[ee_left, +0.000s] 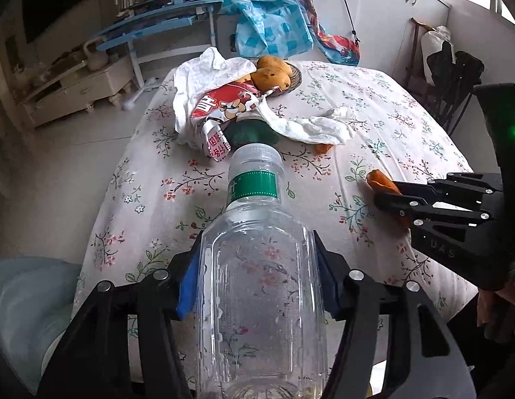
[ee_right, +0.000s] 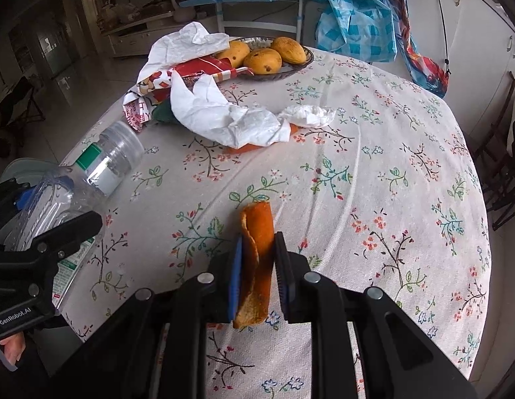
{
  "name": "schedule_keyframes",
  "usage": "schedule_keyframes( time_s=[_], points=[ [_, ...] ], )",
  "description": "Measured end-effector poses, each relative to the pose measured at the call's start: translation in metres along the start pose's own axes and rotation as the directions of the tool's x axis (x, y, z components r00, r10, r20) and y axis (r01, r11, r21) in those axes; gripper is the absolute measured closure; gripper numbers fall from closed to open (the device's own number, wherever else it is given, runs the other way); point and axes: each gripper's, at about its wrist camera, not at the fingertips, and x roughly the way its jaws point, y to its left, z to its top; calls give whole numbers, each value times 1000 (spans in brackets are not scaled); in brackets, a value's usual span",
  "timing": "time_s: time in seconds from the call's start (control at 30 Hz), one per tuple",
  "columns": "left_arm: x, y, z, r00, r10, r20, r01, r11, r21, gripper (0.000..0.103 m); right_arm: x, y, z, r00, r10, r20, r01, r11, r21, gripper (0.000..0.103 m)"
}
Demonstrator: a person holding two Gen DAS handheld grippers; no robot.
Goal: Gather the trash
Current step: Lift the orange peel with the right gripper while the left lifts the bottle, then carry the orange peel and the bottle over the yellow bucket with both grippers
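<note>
Left gripper (ee_left: 257, 286): fingers clamped on the body of an empty clear plastic bottle (ee_left: 257, 259), cap end pointing away over the tabletop (ee_left: 374, 106). The bottle is light, thin-walled and slick; it will likely dent or squirt out if squeezed harder, so the grip on the flat mid-body is the right spot.

Middle of the tabletop, far side: crumpled white paper (ee_right: 224, 116), a red-and-white snack wrapper (ee_right: 197, 69) and a wadded tissue (ee_right: 307, 114) lying close together, with a bit of orange peel poking out from under the paper. All soft and near weightless; pinch a raised fold, not the flat edge. The dish of mangoes (ee_right: 262, 61) behind them is probably not trash.

Right gripper (ee_right: 257, 272): fingers nearly closed on a curled strip of orange peel (ee_right: 257, 242), held above the tabletop near its front edge. The peel is leathery, bends easily and is slightly waxy; a light pinch across the curl holds it.
</note>
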Motion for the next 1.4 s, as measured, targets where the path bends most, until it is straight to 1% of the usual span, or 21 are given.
schedule_keyframes(
  time_s=[0.23,0.4,0.5,0.67,0.8,0.9,1.07,1.17,1.27,1.4],
  points=[
    [-4,2,0,1000,-3,13,3,1000,-13,47,1,1,1,1000,11,2,-11,1000,1,83],
    [-9,9,0,999,-26,19,27,999,-43,47,-1,-2,0,996,88,10,-89,994,61,84],
    [-13,19,1,998,-55,20,56,995,-83,47,-5,-3,0,990,135,30,-138,985,101,84],
    [-18,34,-1,993,-116,27,119,980,-159,47,-14,-6,-2,969,232,84,-243,955,171,84],
    [-24,40,-4,991,-130,41,135,974,-179,47,-20,-9,-5,951,286,117,-305,929,210,84],
    [-28,44,-6,988,-145,49,152,968,-200,47,-24,-11,-7,933,329,144,-356,903,241,84],
    [-38,50,-13,985,-158,69,169,961,-219,47,-33,-10,-12,913,367,180,-403,881,248,84],
    [-44,51,-16,983,-164,77,177,959,-222,47,-38,-7,-17,896,396,198,-437,864,248,84],
    [-50,52,-21,983,-164,85,179,959,-221,47,-44,1,-23,881,425,205,-466,854,230,84],
    [-58,54,-28,982,-165,88,181,959,-219,47,-49,15,-36,864,464,193,-499,841,212,84]
  ],
)
